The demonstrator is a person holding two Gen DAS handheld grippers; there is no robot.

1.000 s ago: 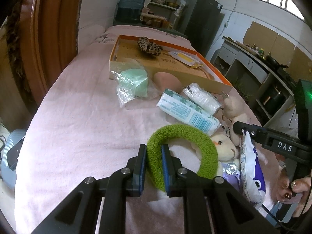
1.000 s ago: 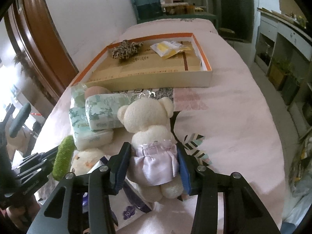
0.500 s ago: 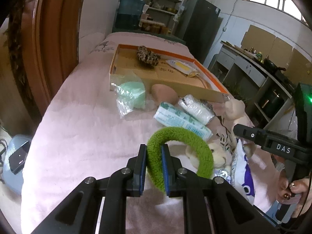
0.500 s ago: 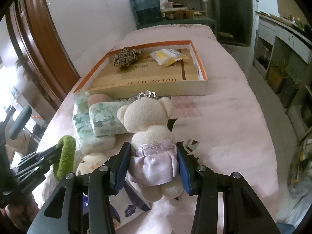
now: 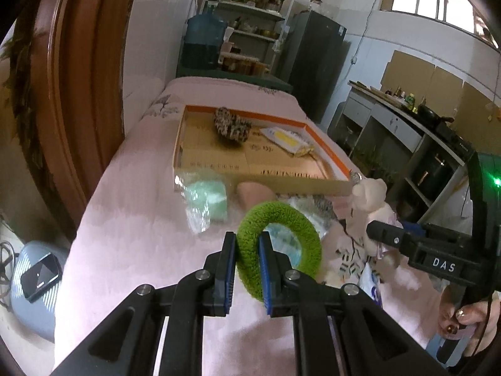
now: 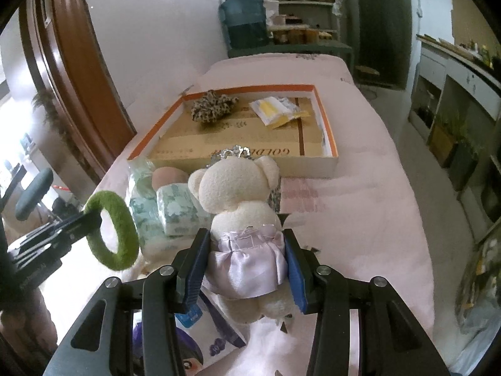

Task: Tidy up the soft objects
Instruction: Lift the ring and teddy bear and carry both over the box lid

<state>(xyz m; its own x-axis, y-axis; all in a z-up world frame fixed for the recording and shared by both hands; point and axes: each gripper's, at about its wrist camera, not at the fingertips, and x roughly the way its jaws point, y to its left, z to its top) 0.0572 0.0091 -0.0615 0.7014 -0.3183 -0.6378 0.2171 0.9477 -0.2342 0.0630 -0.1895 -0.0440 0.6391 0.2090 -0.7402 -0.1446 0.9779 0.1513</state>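
Note:
My left gripper (image 5: 247,263) is shut on a fuzzy green ring (image 5: 300,235), held up above the pink bed cover; the same green ring (image 6: 125,219) shows at the left of the right wrist view. My right gripper (image 6: 244,260) is shut on a cream teddy bear (image 6: 235,188) in a lilac satin skirt, lifted off the cover; the teddy bear (image 5: 372,194) also appears at the right of the left wrist view. Beyond lies a shallow cardboard tray (image 6: 325,119) with an orange rim, holding a leopard-print scrunchie (image 6: 213,108) and a yellow packet (image 6: 275,111).
On the cover before the tray lie a bagged mint-green sponge (image 5: 209,197), a peach pad (image 5: 253,191), tissue packs (image 6: 178,210) and a purple-print pouch (image 6: 194,347). A blue device (image 5: 34,279) sits on the floor at left. A wooden door stands left, cabinets right.
Both grippers have risen with their loads: the green ring and the teddy bear now hang higher above the cover, and the items below look farther away.

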